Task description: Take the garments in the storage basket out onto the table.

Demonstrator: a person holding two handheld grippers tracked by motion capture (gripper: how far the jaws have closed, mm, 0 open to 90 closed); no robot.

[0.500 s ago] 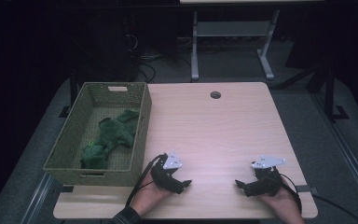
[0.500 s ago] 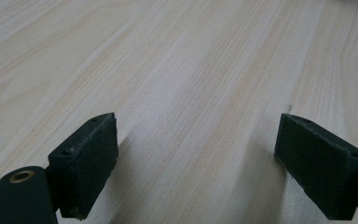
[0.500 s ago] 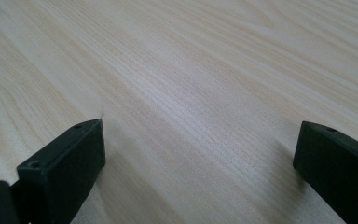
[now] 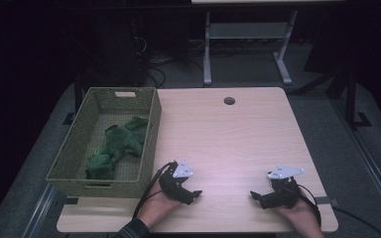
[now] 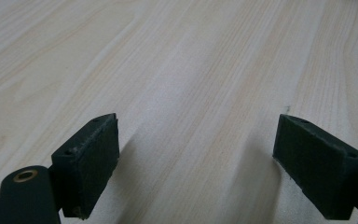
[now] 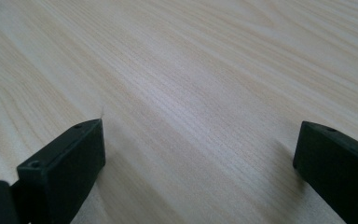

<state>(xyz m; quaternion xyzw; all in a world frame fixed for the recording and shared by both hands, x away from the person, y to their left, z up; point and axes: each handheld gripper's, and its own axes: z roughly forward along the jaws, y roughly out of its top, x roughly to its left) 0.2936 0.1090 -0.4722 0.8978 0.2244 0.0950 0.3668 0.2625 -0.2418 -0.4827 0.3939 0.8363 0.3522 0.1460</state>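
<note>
Both grippers rest low on the wooden table (image 4: 228,134) near its front edge, well apart from each other. The left gripper (image 4: 192,194) has its jaws spread wide with nothing but bare tabletop between them, and the right gripper (image 4: 256,197) is just as wide and just as empty. The green cloth (image 4: 116,148) lies crumpled inside the woven basket (image 4: 151,144) at the table's left side, clear of either hand. Judging by that, the cloth looks already put away, with little or nothing left to do
</note>
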